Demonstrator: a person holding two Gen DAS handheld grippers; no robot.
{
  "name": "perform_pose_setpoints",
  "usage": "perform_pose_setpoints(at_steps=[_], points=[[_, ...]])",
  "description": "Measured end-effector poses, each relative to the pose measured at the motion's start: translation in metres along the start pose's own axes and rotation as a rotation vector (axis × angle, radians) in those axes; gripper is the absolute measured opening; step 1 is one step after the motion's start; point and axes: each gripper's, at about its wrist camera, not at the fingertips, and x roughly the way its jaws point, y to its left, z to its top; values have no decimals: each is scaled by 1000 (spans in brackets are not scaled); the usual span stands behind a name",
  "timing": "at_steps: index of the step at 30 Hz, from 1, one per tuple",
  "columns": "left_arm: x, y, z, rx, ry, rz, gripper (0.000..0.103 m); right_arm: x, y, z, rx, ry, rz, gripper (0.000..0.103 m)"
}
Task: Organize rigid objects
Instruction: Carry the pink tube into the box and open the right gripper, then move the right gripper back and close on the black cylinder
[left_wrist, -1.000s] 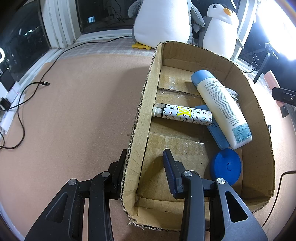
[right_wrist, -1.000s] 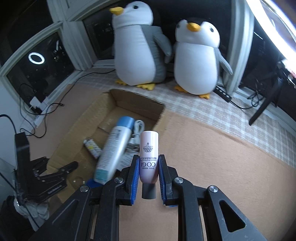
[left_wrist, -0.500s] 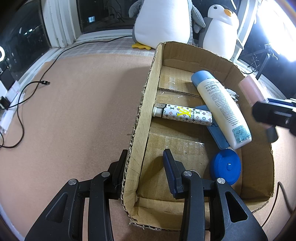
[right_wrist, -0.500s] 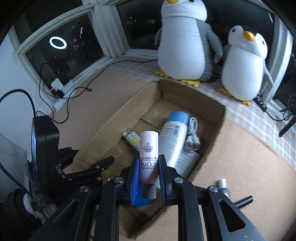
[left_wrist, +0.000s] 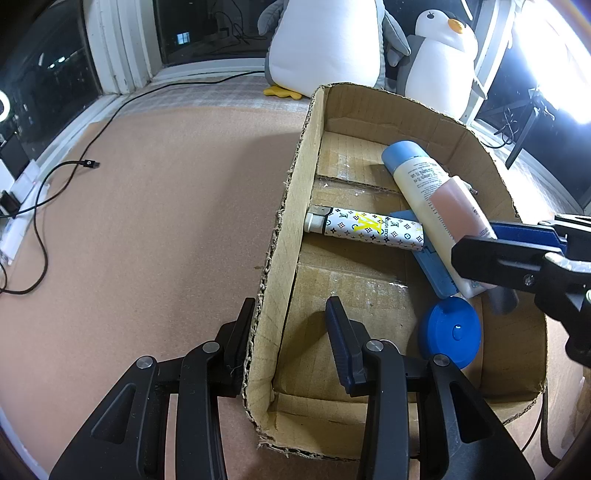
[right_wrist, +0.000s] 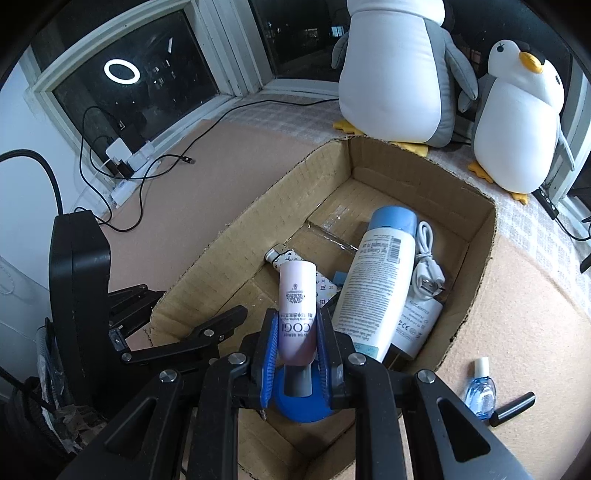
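Note:
My right gripper (right_wrist: 295, 332) is shut on a pink tube (right_wrist: 297, 295) and holds it over the open cardboard box (right_wrist: 480, 236); the tube also shows in the left wrist view (left_wrist: 458, 210). My left gripper (left_wrist: 291, 332) straddles the box's left wall (left_wrist: 291, 206), one finger outside and one inside, with a gap on the inner side. In the box lie a white bottle with a blue cap (left_wrist: 417, 173), a patterned lighter (left_wrist: 365, 229), a round blue case (left_wrist: 448, 332) and a white cable and charger (right_wrist: 424, 266).
Two plush penguins (right_wrist: 391, 66) stand behind the box. A small blue vial (right_wrist: 480, 391) and a black stick (right_wrist: 513, 404) lie on the mat right of the box. Cables and a power strip (right_wrist: 125, 173) lie along the window at the left.
My right gripper has carried the pink tube leftward and down, from beside the box to over its inside. The left gripper has not moved.

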Motion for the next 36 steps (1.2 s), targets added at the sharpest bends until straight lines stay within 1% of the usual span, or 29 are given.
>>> perform_pose_setpoints(at_steps=[6,8,10,12,17,21,22,23,28,36], points=[[0,0,0,0,0,0,38,0,1,0,-6,-5,-5,19],[0,0,0,-1,0,-1,38,-2,1,1,-5,-10,-7,29],[0,1,0,-1,0,-1,38,-3,1,1,-7,-19,-13,35],[0,1,0,-1,0,-1,38,-5,1,2,-7,-23,-13,37],[0,1,0,-1,0,-1,38,-10,1,2,-5,-34,-18,47],[0,1,0,-1,0,-2,38,-21,-2,-1,5,-52,-26,52],[0,1,0,0,0,-2,38,-24,-4,-2,11,-57,-28,55],[0,1,0,-1,0,-2,38,-28,-7,-3,21,-65,-32,57],[0,1,0,-1,0,-2,38,-49,-32,-15,91,-93,-53,58],[0,0,0,-1,0,-2,38,-76,-100,-47,303,-114,-97,58]])
